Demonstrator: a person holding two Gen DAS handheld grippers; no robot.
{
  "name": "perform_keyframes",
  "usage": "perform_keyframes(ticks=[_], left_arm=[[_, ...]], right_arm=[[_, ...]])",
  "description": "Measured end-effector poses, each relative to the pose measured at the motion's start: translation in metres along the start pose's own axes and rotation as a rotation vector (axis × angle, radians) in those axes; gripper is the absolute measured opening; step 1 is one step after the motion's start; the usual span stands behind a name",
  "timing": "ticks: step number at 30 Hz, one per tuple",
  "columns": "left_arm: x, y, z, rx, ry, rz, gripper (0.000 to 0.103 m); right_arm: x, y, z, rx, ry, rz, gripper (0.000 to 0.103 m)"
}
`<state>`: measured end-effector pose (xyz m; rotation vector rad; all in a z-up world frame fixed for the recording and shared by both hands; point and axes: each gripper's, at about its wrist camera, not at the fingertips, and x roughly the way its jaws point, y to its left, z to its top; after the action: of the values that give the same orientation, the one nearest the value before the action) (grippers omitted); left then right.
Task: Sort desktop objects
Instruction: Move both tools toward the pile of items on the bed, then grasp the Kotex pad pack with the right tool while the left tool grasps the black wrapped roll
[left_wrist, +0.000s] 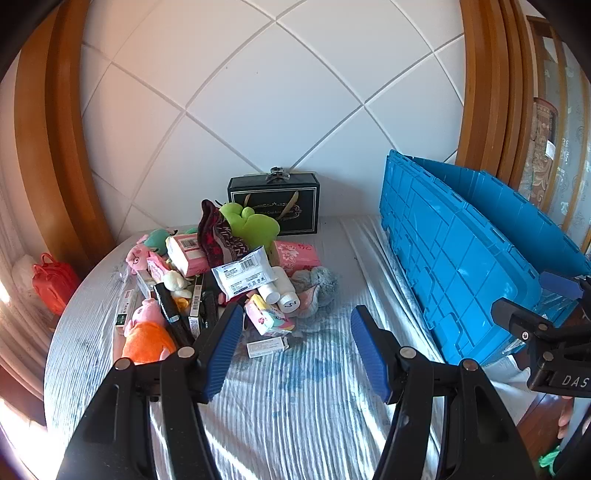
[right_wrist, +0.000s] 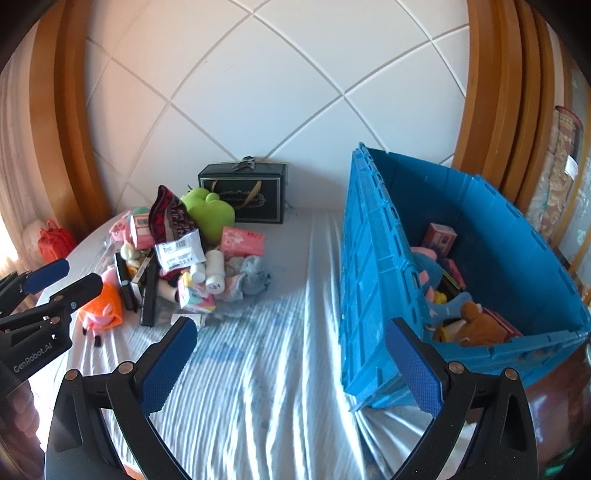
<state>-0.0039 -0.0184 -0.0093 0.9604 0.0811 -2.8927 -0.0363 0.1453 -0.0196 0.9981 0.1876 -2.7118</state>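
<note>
two tongs are wide and empty: the left tongs (left_wrist: 295, 343) hang over bare cloth just in front of the pile (left_wrist: 229, 277), and the right tongs (right_wrist: 291, 365) hang between the pile and the blue bin (right_wrist: 369, 295). nothing is between the pads of either one.

the things to sort lie heaped on the table (left_wrist: 314, 406), at 11 o'clock from the left tongs. the bin stands at 2 o'clock, at the right edge of the table, and already holds some toys and boxes. so i judge the task is partly done, and the step in hand is the reach for one more thing.

the next move, i think, calls for going forward and a little left to a loose thing at the near side of the pile, such as the small white box (left_wrist: 267, 347) or the pig toy (left_wrist: 147, 332).

open room: the striped cloth between pile and bin is free. the near wall of the bin is high, so a load must rise above the rim. the pig toy is near the left table edge. the black case (left_wrist: 273, 206) stands at the wall behind the pile.
</note>
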Motion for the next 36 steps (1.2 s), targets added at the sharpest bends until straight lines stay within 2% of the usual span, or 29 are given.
perform_keyframes(ticks=[2, 8, 14, 23, 28, 33, 35, 36], left_arm=[[0.007, 0.010, 0.003, -0.004, 0.011, -0.004, 0.060], [0.025, 0.041, -0.006, -0.045, 0.013, 0.049, 0.060], [0.060, 0.089, -0.019, -0.117, 0.063, 0.156, 0.060], [0.141, 0.111, -0.049, -0.173, 0.222, 0.207, 0.060], [0.192, 0.118, -0.059, -0.193, 0.300, 0.205, 0.060], [0.244, 0.125, -0.068, -0.187, 0.371, 0.194, 0.058], [0.263, 0.128, -0.067, -0.184, 0.388, 0.188, 0.052], [0.271, 0.129, -0.066, -0.178, 0.397, 0.183, 0.051]], right_arm=[[0.005, 0.005, 0.001, -0.012, 0.004, 0.009, 0.103], [0.027, 0.026, 0.011, -0.059, 0.013, 0.060, 0.103], [0.070, 0.038, 0.013, -0.093, 0.053, 0.118, 0.103], [0.146, 0.036, 0.017, -0.055, 0.096, 0.208, 0.103], [0.198, 0.044, 0.016, -0.057, 0.183, 0.246, 0.103], [0.249, 0.061, 0.011, -0.094, 0.273, 0.239, 0.102], [0.268, 0.070, 0.011, -0.100, 0.307, 0.257, 0.087], [0.278, 0.076, 0.012, -0.104, 0.322, 0.274, 0.074]])
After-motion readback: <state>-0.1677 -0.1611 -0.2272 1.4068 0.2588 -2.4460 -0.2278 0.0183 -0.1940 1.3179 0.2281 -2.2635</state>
